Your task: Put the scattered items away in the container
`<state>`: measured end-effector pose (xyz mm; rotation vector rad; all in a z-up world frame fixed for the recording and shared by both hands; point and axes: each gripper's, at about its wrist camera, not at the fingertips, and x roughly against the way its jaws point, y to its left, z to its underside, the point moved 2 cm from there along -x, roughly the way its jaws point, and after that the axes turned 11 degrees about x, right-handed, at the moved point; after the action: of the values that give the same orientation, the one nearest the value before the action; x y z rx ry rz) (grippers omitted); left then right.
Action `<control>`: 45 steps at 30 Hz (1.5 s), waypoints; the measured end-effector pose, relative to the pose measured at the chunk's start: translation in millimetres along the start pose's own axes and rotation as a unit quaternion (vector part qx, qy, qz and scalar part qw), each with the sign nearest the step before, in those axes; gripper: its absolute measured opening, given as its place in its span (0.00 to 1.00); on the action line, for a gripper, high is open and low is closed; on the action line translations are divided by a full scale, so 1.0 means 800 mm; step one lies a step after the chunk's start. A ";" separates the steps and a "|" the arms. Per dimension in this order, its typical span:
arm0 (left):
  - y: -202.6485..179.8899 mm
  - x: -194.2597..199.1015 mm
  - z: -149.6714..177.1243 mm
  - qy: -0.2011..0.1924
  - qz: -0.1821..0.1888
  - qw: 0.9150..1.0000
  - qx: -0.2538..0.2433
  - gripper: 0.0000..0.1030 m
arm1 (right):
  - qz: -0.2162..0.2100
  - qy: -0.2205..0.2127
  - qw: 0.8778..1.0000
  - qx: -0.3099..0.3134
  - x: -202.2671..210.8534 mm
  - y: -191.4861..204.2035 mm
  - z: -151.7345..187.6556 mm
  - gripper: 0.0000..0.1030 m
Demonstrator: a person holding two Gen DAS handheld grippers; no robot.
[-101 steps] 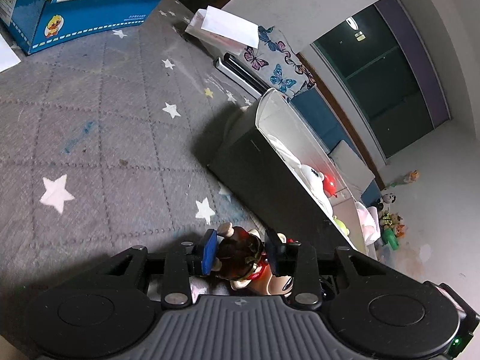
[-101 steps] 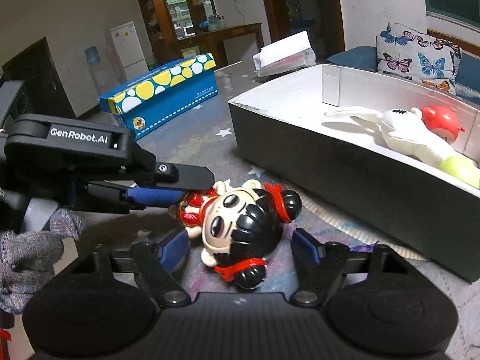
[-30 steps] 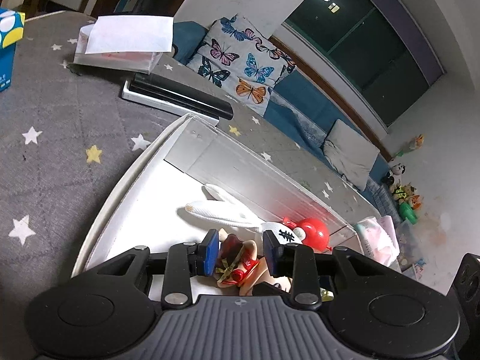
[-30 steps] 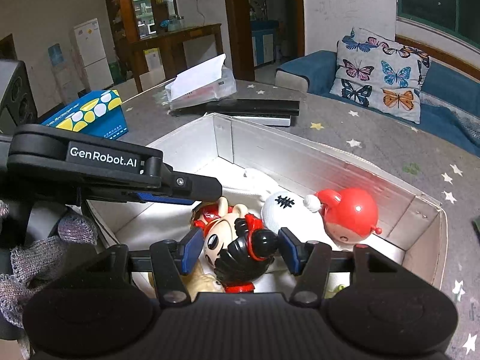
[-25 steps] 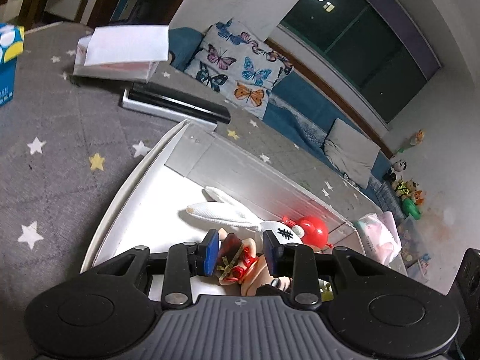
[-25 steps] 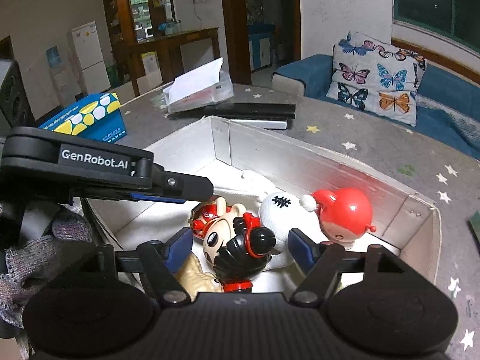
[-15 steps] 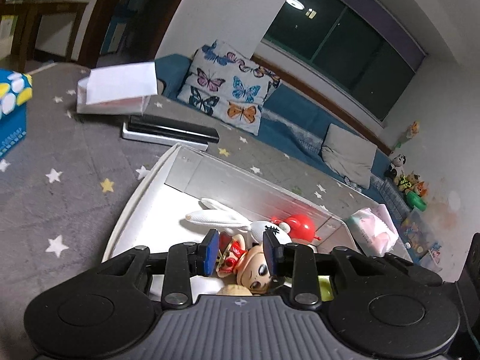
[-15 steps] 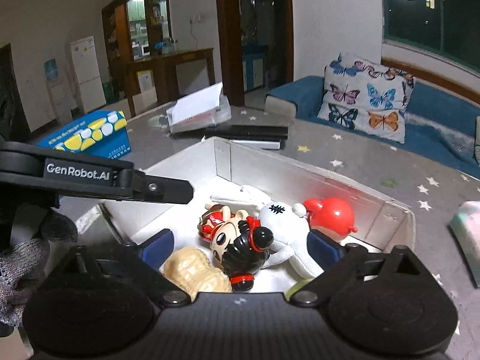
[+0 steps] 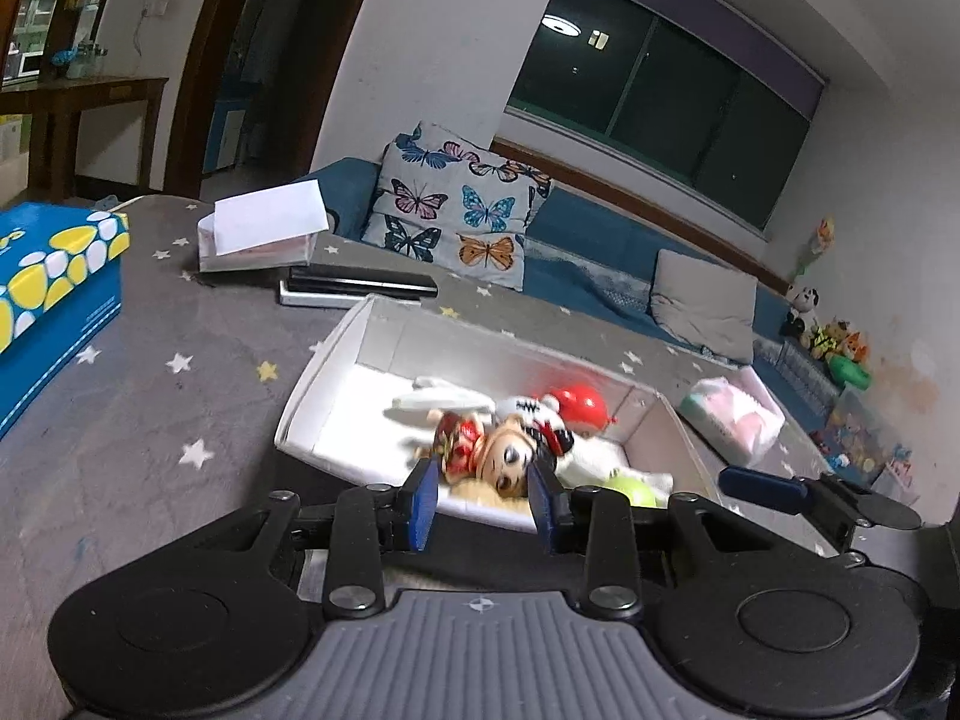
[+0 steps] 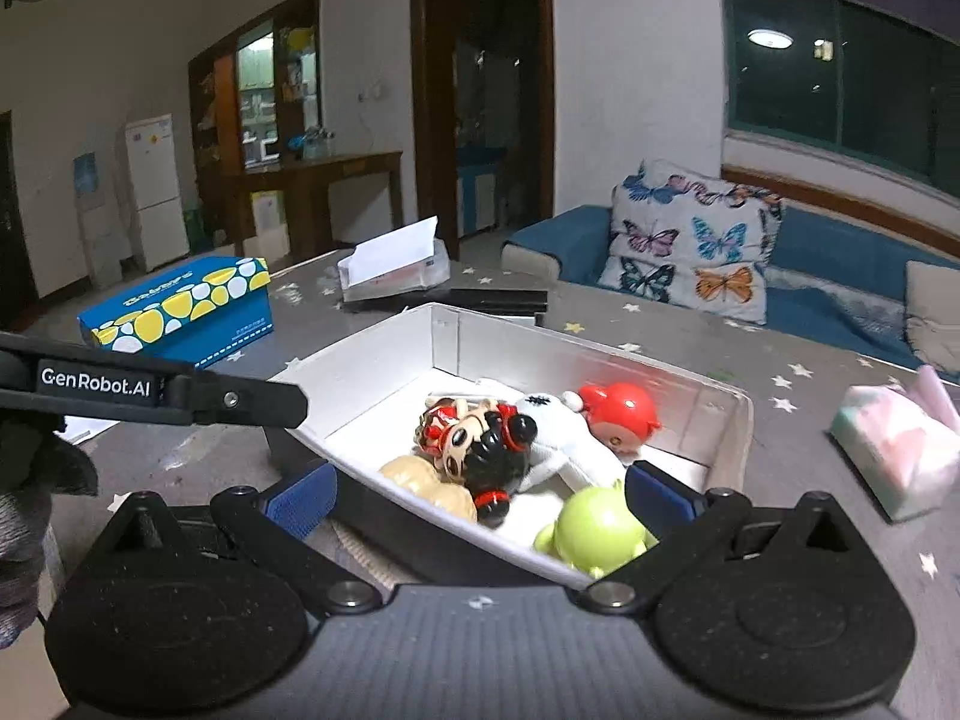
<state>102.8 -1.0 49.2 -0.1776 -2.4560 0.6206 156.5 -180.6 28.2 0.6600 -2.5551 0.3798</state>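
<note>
The white box (image 10: 372, 360) holds a black-haired doll in red (image 10: 474, 444), a white plush (image 10: 558, 438), a red round toy (image 10: 621, 411), a green toy (image 10: 594, 531) and a beige toy (image 10: 426, 483). The doll lies free in the box, also in the left wrist view (image 9: 498, 450). My right gripper (image 10: 480, 498) is wide open and empty, raised at the box's near wall. My left gripper (image 9: 480, 507) is partly open and empty, above and in front of the box (image 9: 324, 384). Its arm crosses the right wrist view (image 10: 156, 390).
On the grey star-patterned table (image 9: 150, 372) are a blue-and-yellow carton (image 9: 54, 282), a tissue box with white paper (image 9: 264, 234), a flat black-and-white device (image 9: 354, 288) and a pink-and-green pack (image 10: 894, 450). A sofa with a butterfly cushion (image 10: 690, 252) lies behind.
Both grippers carried the doll from the table into the box and let go. Since then both have lifted up and back, and the right gripper opened wide.
</note>
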 end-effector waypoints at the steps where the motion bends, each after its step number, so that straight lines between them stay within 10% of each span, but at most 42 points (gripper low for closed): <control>1: -0.001 0.003 0.005 0.001 -0.002 1.000 -0.002 0.35 | 0.002 -0.007 1.000 0.001 0.006 0.003 0.004 1.00; 45: 0.001 0.003 0.084 0.018 -0.095 0.994 -0.056 0.35 | 0.013 0.040 0.992 -0.119 0.020 0.019 0.089 1.00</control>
<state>61.7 -25.9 2.4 0.0009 -2.4382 0.3945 110.0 -200.4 -26.8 0.5115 -2.4826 0.1039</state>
